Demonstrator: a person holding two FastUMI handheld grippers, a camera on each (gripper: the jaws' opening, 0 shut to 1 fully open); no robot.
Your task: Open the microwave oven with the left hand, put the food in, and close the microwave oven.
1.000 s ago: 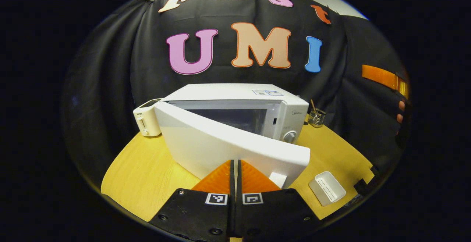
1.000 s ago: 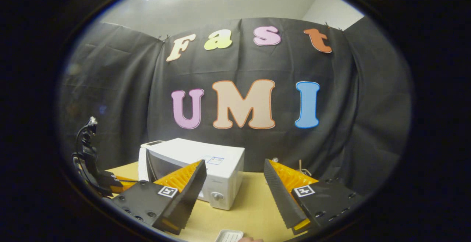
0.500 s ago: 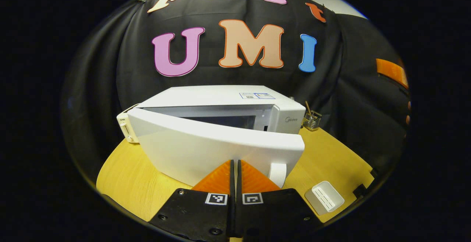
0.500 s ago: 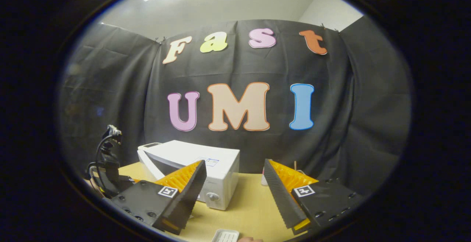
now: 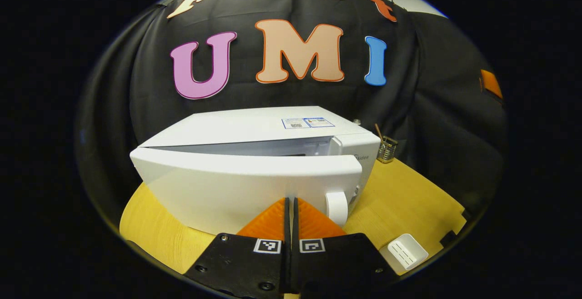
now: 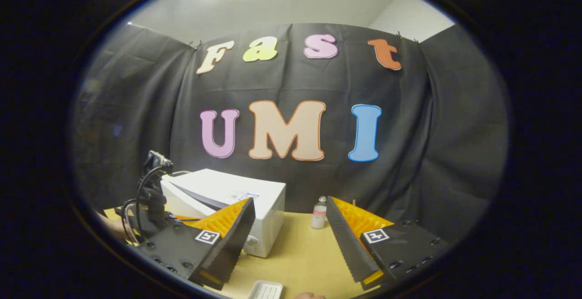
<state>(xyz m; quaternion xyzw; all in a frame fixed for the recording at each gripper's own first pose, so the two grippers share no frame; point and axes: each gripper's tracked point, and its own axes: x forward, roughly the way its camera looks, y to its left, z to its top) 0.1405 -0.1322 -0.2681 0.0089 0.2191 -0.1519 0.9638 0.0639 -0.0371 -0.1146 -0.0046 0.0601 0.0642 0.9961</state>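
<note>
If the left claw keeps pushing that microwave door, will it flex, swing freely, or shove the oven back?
The microwave door looks like a rigid panel, so it probably won't flex. Nearly shut, it likely swings easily. The microwave looks bulky and probably stays put.

Wooden table (image 5: 409,199), white microwave (image 5: 254,128), white tray (image 5: 403,253), small bottle (image 6: 319,212), wire holder (image 5: 386,149)

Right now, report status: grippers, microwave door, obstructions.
Left gripper shut, tips against microwave door. Right gripper open, empty. Door ajar, nearly closed. Nothing in the gap.
</note>
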